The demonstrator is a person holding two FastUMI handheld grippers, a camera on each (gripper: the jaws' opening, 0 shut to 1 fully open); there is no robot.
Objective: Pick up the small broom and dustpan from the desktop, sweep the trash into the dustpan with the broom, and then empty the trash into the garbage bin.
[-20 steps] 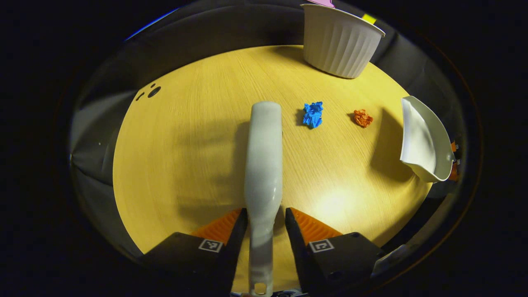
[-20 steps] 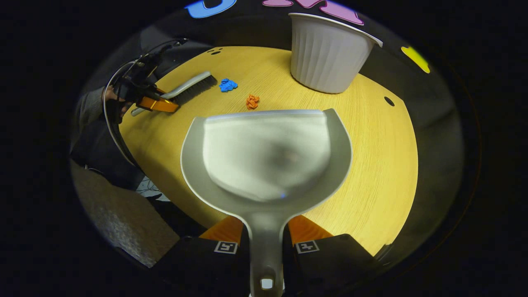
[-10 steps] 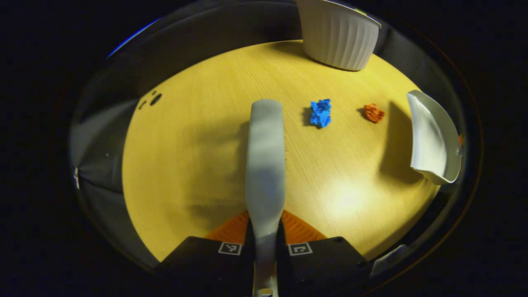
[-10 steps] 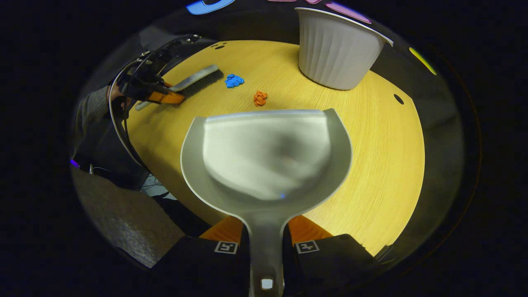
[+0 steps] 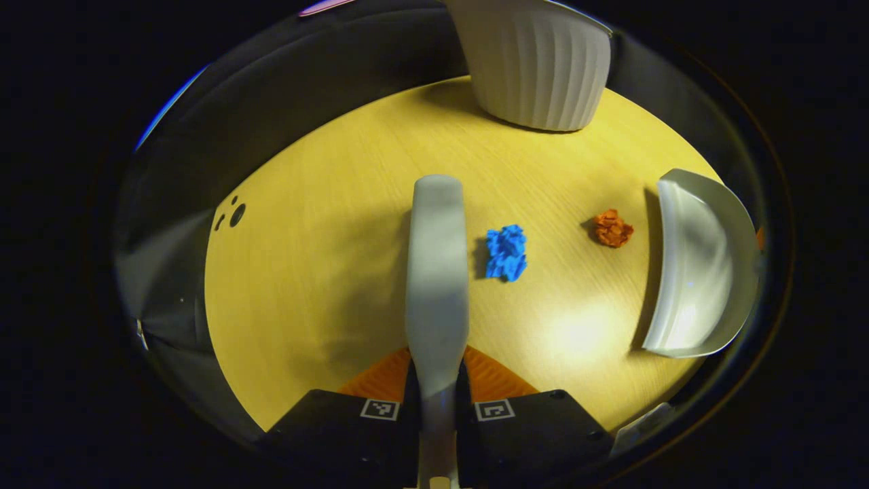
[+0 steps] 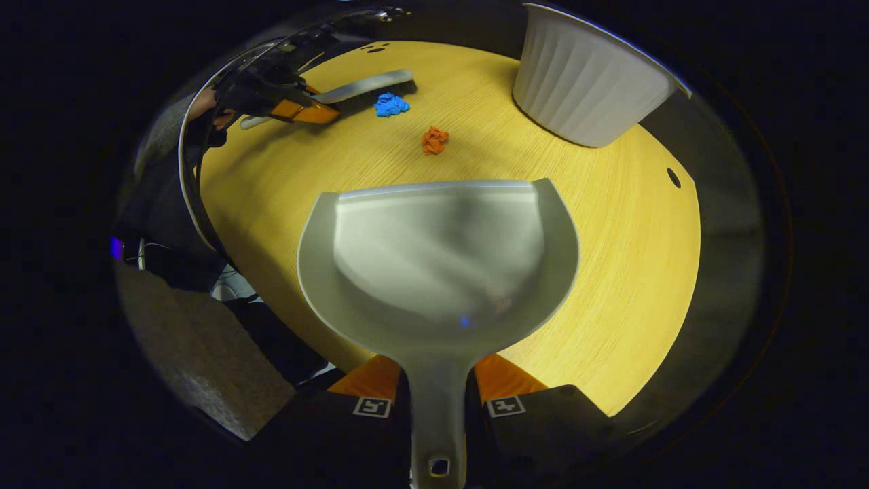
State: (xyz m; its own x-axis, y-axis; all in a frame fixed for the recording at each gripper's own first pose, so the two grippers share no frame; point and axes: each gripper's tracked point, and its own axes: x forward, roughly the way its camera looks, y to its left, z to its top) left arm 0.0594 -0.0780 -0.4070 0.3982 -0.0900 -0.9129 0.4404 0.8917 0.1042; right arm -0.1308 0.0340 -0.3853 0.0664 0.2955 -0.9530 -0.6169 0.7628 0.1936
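My left gripper (image 5: pixel 438 380) is shut on the handle of the small grey broom (image 5: pixel 436 272), which points forward over the yellow desktop (image 5: pixel 326 272). A blue paper ball (image 5: pixel 506 252) lies just right of the broom head, and an orange paper ball (image 5: pixel 612 228) lies farther right, close to the dustpan's mouth (image 5: pixel 699 265). My right gripper (image 6: pixel 438 387) is shut on the handle of the grey dustpan (image 6: pixel 438 258), held above the desk. Beyond its front lip sit the orange ball (image 6: pixel 434 140) and the blue ball (image 6: pixel 391 104), with the broom (image 6: pixel 360 85) and left gripper (image 6: pixel 299 109) at the far left.
A white ribbed garbage bin (image 5: pixel 536 64) stands at the far edge of the desktop, also in the right gripper view (image 6: pixel 587 88). A person's hand and sleeve (image 6: pixel 204 115) hold the left gripper. Small dark holes (image 5: pixel 234 214) mark the desk's left side.
My left gripper closed on the broom handle and lifted it, swinging toward the blue ball. The dustpan moved forward and lower toward the orange ball.
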